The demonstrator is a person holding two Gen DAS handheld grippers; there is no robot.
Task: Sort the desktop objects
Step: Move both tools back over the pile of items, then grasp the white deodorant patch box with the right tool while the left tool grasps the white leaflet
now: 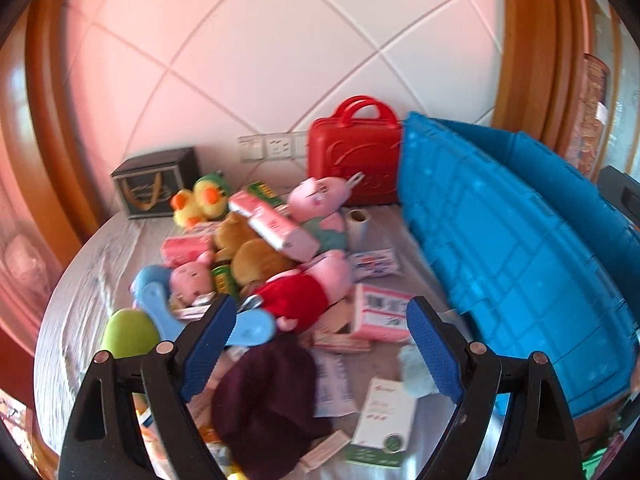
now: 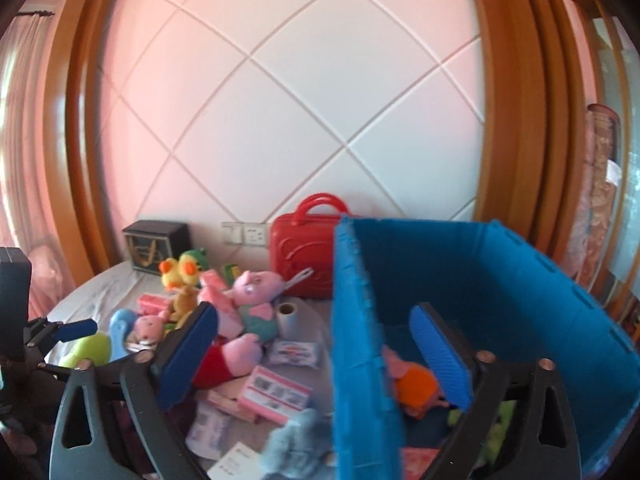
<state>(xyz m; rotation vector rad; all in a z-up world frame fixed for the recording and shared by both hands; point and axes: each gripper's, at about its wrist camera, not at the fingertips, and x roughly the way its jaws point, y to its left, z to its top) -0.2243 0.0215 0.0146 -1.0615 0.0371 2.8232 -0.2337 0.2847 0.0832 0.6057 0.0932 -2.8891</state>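
Blue crate (image 2: 460, 280) at table's right edge already holds an orange-dressed pig plush (image 2: 412, 384). Right gripper (image 2: 316, 356) straddles its near wall, jaws spread, empty. Left gripper (image 1: 320, 344) gaping, empty, over the toy pile (image 1: 260, 264) mid-table. Next: grab red-dressed pig plush (image 1: 296, 300).

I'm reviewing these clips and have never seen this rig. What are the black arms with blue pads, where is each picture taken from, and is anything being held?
They are handheld grippers, one per hand, each with a camera looking along its fingers. The left gripper hangs open over a heap of plush toys, pink boxes and packets on the table. The right gripper is open astride the near wall of the blue crate, where an orange-dressed plush already lies. A red case stands behind. Neither holds anything.
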